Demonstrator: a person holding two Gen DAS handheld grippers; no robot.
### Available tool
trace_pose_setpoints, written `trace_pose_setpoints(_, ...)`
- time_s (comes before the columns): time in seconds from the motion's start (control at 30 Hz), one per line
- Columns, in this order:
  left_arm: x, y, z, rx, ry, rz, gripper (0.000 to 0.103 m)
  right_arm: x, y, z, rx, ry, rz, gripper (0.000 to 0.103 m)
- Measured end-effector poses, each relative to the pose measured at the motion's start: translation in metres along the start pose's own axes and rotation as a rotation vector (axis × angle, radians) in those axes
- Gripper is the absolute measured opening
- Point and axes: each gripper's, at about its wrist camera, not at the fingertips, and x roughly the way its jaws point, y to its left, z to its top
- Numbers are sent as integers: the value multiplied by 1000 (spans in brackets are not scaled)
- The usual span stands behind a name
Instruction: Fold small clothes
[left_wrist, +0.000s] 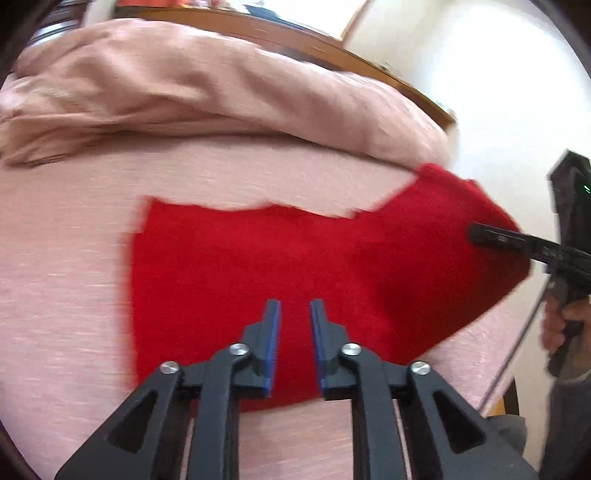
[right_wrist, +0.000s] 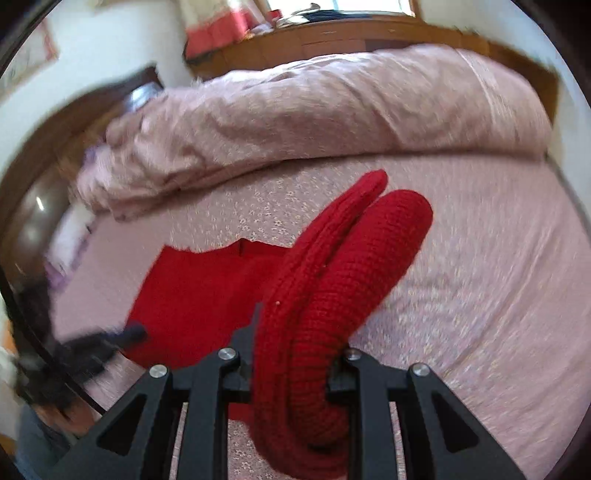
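One red knit garment (left_wrist: 229, 273) lay flat on the bed (left_wrist: 66, 258); your right tongs (right_wrist: 295, 354) gripped its bunched edge, your left tongs (left_wrist: 295, 308) stood narrowly parted, empty.

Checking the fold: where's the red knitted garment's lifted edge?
In the right wrist view, centre: the red knitted garment rises bunched in the right gripper, above the pink bedsheet.

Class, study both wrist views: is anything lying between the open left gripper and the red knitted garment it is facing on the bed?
Nothing visible does. The left gripper hangs open directly over the red knitted garment, which lies on the pink bedsheet. The right gripper, shut on the garment's lifted side, is off to the right. The rolled quilt lies beyond.
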Motion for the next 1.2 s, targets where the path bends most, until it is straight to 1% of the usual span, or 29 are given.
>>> trace_pose_setpoints(0.07, -12, 36, -5, -64, -32, 24, 12, 2, 31, 11, -75, 29, -81, 23)
trace_pose_setpoints(0.1, -19, 62, -10, -140, -61, 18, 12, 4, 49, 17, -112, 43, -119, 23)
trace_pose_setpoints(0.13, -21, 77, -13, -194, -67, 3, 12, 6, 64, 21, -140, 53, -148, 23)
trace_pose_setpoints(0.2, -23, 96, -13, -247, -57, -7, 12, 15, 100, 28, -205, 75, -211, 23)
trace_pose_setpoints(0.27, -26, 105, -9, -242, -85, 47, 12, 25, 129, 32, -236, 87, -254, 23)
trace_pose_setpoints(0.33, -29, 107, -4, -231, -92, 110, 12, 38, 163, 34, -276, 97, -291, 22)
trace_pose_setpoints(0.37, -31, 107, 0, -214, -92, 128, 12, 47, 179, 33, -305, 95, -306, 22)
trace_pose_setpoints(0.43, -33, 109, -1, -185, -94, 127, 12, 67, 211, 26, -340, 69, -319, 22)
trace_pose_setpoints(0.5, -28, 111, 0, -201, -82, 112, 12, 96, 238, 15, -303, 55, -275, 22)
trace_pose_setpoints(0.53, -24, 115, 0, -216, -68, 105, 12, 112, 249, 7, -271, 50, -223, 22)
trace_pose_setpoints(0.6, -19, 123, -5, -250, -40, 97, 12, 136, 259, -7, -242, 54, -168, 21)
trace_pose_setpoints(0.67, -15, 130, -8, -286, -14, 110, 12, 151, 260, -18, -175, 55, -138, 21)
trace_pose_setpoints(0.77, -14, 135, -8, -323, -12, 79, 12, 152, 252, -20, -87, 14, -95, 21)
trace_pose_setpoints(0.83, -17, 137, -7, -337, -22, 52, 12, 142, 245, -20, -29, -48, -48, 21)
trace_pose_setpoints(0.87, -18, 137, -7, -335, -26, 49, 12, 139, 243, -21, -14, -69, -30, 21)
trace_pose_setpoints(0.93, -18, 135, -7, -328, -29, 62, 12, 131, 239, -22, 30, -124, 36, 21)
trace_pose_setpoints(1.0, -18, 135, -9, -327, -24, 73, 12, 130, 237, -24, 50, -144, 84, 21)
trace_pose_setpoints(1.07, -17, 135, -9, -332, -18, 78, 12, 138, 242, -27, 36, -130, 107, 21)
trace_pose_setpoints(1.17, -14, 136, -9, -332, -11, 92, 12, 160, 249, -35, -10, -47, 107, 25)
trace_pose_setpoints(1.2, -14, 136, -9, -330, -9, 94, 12, 162, 250, -37, -19, -42, 115, 30)
